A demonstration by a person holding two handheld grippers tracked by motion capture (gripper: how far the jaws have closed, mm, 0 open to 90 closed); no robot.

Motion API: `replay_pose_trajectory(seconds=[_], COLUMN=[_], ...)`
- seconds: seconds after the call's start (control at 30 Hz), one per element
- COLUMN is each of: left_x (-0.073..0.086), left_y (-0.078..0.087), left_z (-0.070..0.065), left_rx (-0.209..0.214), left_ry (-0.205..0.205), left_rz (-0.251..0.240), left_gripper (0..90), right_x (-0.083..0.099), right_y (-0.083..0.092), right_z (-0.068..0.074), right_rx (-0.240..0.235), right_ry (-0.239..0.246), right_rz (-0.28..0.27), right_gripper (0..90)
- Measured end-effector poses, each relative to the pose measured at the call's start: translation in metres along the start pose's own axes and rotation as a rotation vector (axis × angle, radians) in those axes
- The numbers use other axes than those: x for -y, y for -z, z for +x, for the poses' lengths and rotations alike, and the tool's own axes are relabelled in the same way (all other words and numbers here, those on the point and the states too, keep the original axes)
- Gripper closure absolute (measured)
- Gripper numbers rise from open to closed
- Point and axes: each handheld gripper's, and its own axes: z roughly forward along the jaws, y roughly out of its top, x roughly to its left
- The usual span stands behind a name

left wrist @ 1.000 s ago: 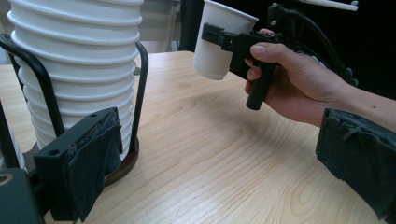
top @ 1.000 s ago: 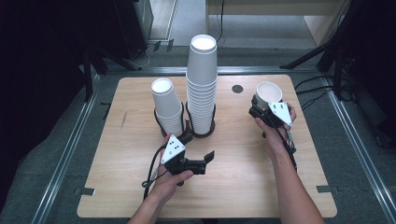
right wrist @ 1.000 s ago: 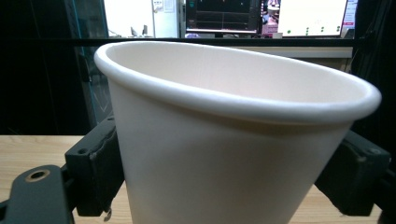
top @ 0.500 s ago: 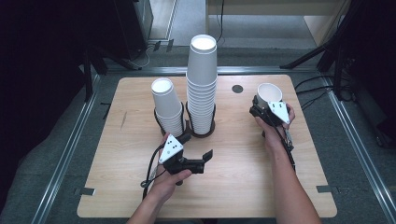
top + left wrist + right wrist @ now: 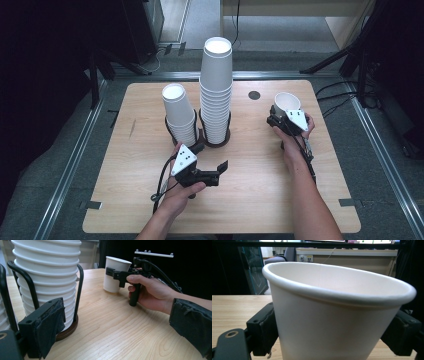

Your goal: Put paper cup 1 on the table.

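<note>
The right hand-held gripper (image 5: 281, 116) has its two black jaws pressed against opposite sides of a single white paper cup (image 5: 287, 102), one padded jaw on each flank as the right gripper view shows, so it is clamped on that cup. The single white paper cup stands mouth up and tilted slightly, directly ahead of this hand-held gripper, with its base at or just above the light wooden bench (image 5: 260, 200); whether it touches the wood I cannot tell. In the left gripper view the same cup (image 5: 115, 274) appears with the person's right hand (image 5: 147, 291) wrapped round the black handle behind it. Just beyond the cup, away from the person, a small dark round hole (image 5: 254, 95) sits in the bench top. Well apart to the left side of the right hand-held gripper stands a tall stack of white paper cups (image 5: 216, 90) in a black wire holder with a round dark base (image 5: 216, 142), and beside it a shorter, leaning stack of white paper cups (image 5: 179, 114) in a second black wire holder. The left hand-held gripper (image 5: 212, 172) lies low over the bench just in front of these holders, on the person's side, its jaws apart and gripping nothing; one padded jaw shows close by the tall stack's holder in the left gripper view.
</note>
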Motion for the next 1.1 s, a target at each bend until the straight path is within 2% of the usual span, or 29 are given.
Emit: replay_pose_trajectory(seconds=[0.33,0.6,0.87,1.1], left_x=[0.0001,0.0005,0.0003,0.0003], left_y=[-0.0006,-0.001,-0.0013,-0.0012], left_z=[0.0005,0.0002,0.0006,0.0013], left_rx=[-0.006,-0.008,-0.014,-0.015], left_ry=[0.008,0.004,0.008,0.011], left_rz=[0.006,0.011,0.013,0.012], left_gripper=[0.8,0.8,0.8,0.8], right_x=[-0.0015,-0.0039,-0.0049,-0.0075], right_y=[-0.0016,-0.0017,-0.0009,0.0033], right_z=[0.0002,0.0002,0.0009,0.0028], right_rx=[-0.018,-0.024,-0.057,-0.089], right_ry=[0.0,0.001,-0.045,-0.029], right_rz=[0.054,0.076,0.122,0.135], right_gripper=[12.7,11.9,0.9,0.0])
